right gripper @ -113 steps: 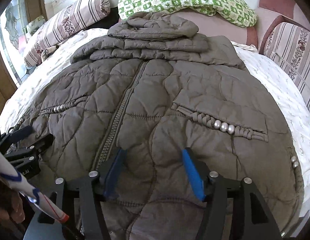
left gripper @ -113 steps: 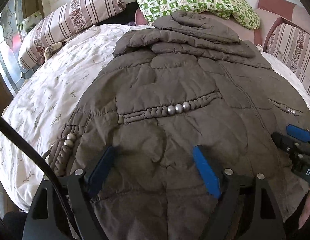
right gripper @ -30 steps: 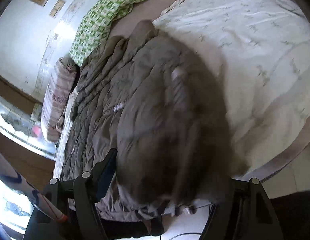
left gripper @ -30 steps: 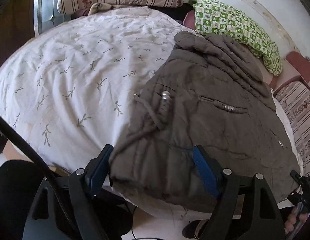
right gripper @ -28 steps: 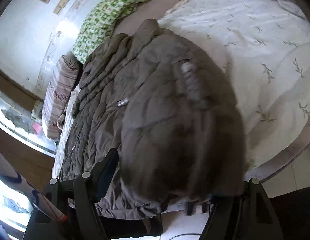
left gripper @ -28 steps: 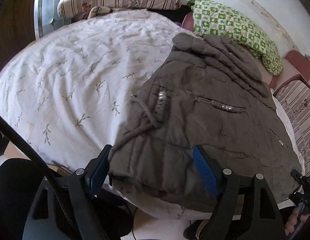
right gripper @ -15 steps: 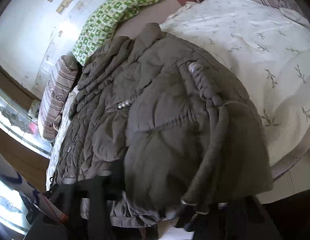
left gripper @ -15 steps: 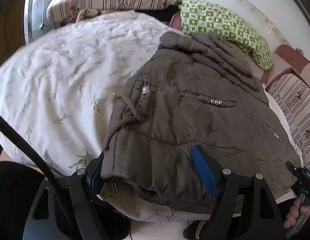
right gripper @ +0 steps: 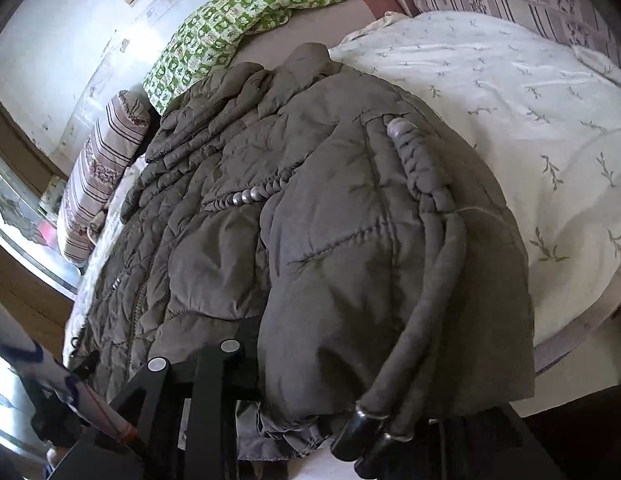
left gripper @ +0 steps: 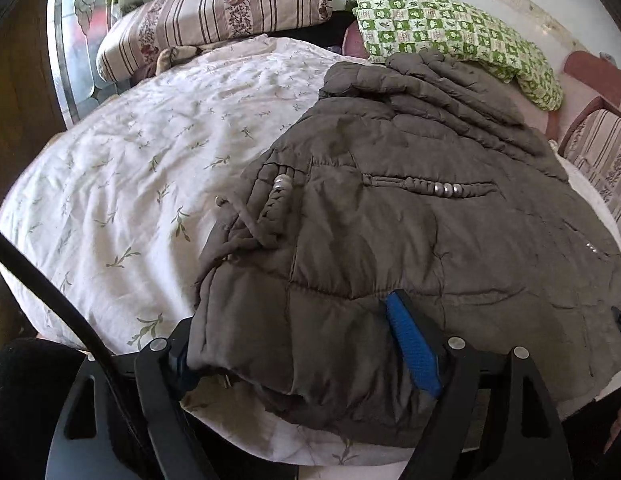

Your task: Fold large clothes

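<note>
Left gripper [left gripper: 298,344] jaws wide, straddling jacket [left gripper: 390,220] hem at 6 o'clock; right gripper [right gripper: 310,376] jaws opening, hem fold bunched between them.

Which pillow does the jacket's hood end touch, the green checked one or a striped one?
The green checked pillow; the jacket bunches against its lower edge. The striped pillow lies apart, across bare sheet.

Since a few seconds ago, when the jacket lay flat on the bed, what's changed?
Both bottom corners of the jacket have been taken hold of and folded inward over its front: one side by the left gripper, the other by the right gripper. The hood end, pillows and bedspread stayed put.
</note>
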Tool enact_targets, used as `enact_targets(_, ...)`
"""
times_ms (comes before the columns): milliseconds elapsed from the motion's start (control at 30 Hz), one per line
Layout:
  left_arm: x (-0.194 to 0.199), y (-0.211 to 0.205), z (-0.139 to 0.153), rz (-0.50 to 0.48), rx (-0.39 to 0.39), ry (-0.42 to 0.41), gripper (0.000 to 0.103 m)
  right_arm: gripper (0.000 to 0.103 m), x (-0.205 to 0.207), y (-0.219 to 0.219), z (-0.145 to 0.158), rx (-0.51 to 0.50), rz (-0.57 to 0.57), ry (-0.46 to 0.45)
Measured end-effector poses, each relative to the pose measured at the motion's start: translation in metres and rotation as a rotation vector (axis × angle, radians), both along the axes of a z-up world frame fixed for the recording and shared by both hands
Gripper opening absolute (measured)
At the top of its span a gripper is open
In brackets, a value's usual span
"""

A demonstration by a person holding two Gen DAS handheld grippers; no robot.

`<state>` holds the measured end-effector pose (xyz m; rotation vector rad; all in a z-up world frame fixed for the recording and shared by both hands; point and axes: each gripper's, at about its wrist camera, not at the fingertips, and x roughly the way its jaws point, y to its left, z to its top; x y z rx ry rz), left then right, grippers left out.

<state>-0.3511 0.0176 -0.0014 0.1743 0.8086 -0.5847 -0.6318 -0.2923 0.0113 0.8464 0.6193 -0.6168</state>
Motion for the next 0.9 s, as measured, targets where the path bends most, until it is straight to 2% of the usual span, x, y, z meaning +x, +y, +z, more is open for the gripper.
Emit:
enact_targets(100,-0.005,-0.002,0.001,-0.008,0.029,-0.046,0.081,0.037,0.001,0.002,0.000,-0.023,-0.006,0.009)
enact_targets(233,-0.008,-0.004,0.003,-0.030,0.048,-0.081,0.073,0.037,0.003,0.003,0.001,-0.033,-0.006,0.020)
enact_targets(367,-0.008,-0.004,0.003,-0.030,0.052,-0.086,0.070,0.038,0.004,0.002,0.002,-0.026,0.001,0.031)
enact_targets(500,-0.009,-0.004,0.004,-0.037,0.051,-0.095,0.060,0.038,0.006,0.002,0.003,-0.028,-0.001,0.039)
enact_targets(567,-0.010,-0.004,0.005,-0.044,0.050,-0.099,0.056,0.032,0.005,0.003,0.004,-0.035,-0.002,0.035)
enact_targets(633,-0.011,-0.002,0.007,-0.043,0.043,-0.102,0.048,0.026,0.005,0.005,0.007,-0.057,-0.001,0.026)
enact_targets(700,-0.013,-0.002,0.009,-0.044,0.040,-0.111,0.043,0.024,0.009,0.011,0.012,-0.107,0.011,0.049)
enact_targets(767,-0.013,-0.004,0.009,-0.045,0.044,-0.118,0.042,0.024,0.012,0.014,0.014,-0.136,0.016,0.070)
enact_targets(900,-0.012,-0.006,0.007,-0.043,0.051,-0.115,0.042,0.024,0.013,0.011,0.009,-0.110,0.014,0.076)
